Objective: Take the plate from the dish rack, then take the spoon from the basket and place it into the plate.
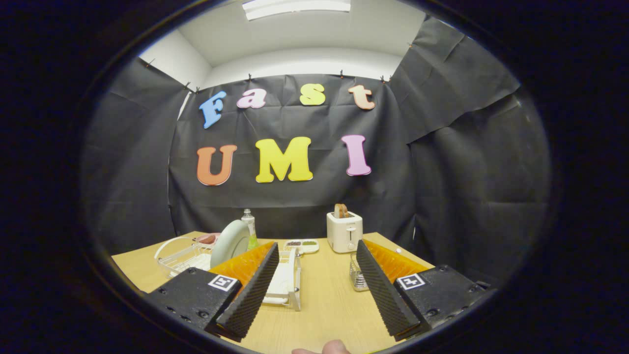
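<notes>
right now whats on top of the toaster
Brown bread slices stick up from the slots of the white toaster; their lower parts are hidden inside. The gripper is open, well short of it.

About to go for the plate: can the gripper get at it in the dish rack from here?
Probably yes. The gripper is open with nothing between its fingers, and the plate stands upright in the dish rack, its top rim exposed, beyond the left finger. Only bare table lies ahead.

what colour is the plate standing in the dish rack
Pale green, clearest in the gripper view: the plate stands on edge in the dish rack.
</notes>
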A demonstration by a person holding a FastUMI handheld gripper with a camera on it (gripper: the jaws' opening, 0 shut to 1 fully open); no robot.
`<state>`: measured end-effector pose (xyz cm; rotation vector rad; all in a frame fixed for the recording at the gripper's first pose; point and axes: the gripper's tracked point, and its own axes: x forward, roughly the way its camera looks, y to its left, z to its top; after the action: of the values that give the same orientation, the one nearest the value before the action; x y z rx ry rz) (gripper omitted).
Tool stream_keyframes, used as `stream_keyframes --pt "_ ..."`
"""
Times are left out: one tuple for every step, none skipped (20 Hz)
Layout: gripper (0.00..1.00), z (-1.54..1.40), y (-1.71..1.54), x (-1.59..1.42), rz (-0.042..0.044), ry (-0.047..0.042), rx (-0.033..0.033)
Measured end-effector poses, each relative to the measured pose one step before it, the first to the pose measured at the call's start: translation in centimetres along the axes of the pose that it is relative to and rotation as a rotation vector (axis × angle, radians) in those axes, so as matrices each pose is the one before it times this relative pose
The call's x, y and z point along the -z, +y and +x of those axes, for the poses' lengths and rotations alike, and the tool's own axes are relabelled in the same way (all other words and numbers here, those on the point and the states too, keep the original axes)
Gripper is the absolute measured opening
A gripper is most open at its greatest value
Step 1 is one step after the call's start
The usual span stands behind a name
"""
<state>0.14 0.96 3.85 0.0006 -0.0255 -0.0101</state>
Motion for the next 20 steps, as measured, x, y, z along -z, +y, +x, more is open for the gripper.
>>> stream_keyframes --pt "1.0 -0.02 0.197 -0.698 0.01437 -0.0207 0.00012" --pt "1.0 -0.011 0.463 -0.638 -0.00112 -0.01332 -0.01209" --pt "1.0 0.341 0.102 -0.011 -0.01486 0.00844 0.00514" --pt "1.0 0.234 -0.256 0.207 0.00885 0.00719 0.00752" --pt "1.0 0.292 0.546 -0.071 0.00353 0.00632 -0.01774" --pt "1.0 0.272 0.524 0.011 -0.00793 0.00879 -0.01345" --pt "1.0 -0.071 0.56 -0.283 -0.01113 -0.00593 -0.01669" --pt "1.0 -0.206 0.262 -0.602 -0.00689 -0.01163 -0.01415" --pt "1.0 0.091 0.05 -0.278 -0.00299 -0.00414 -0.00394" --pt "1.0 0.093 -0.111 0.348 -0.00425 0.00648 -0.00479" --pt "1.0 0.059 0.252 -0.164 0.00384 -0.00021 -0.00727" --pt "1.0 0.089 0.252 -0.175 0.00012 0.00421 -0.00864" --pt "1.0 0.171 0.199 -0.213 0.00698 0.00535 -0.00212" --pt "1.0 0.189 0.163 -0.439 0.01154 0.00636 -0.00338" --pt "1.0 0.265 0.501 -0.71 0.00692 0.0067 -0.00893" --pt "1.0 0.367 0.632 -0.59 0.01025 0.01146 -0.00456" --pt "1.0 0.495 0.678 -0.524 0.01746 0.01705 -0.01022" --pt "1.0 0.66 1.105 -0.359 0.0167 0.02438 -0.01782" --pt "1.0 0.736 1.13 -0.176 0.00983 0.04334 -0.01718" --pt "1.0 0.811 1.024 0.026 -0.00231 0.04313 -0.01534"
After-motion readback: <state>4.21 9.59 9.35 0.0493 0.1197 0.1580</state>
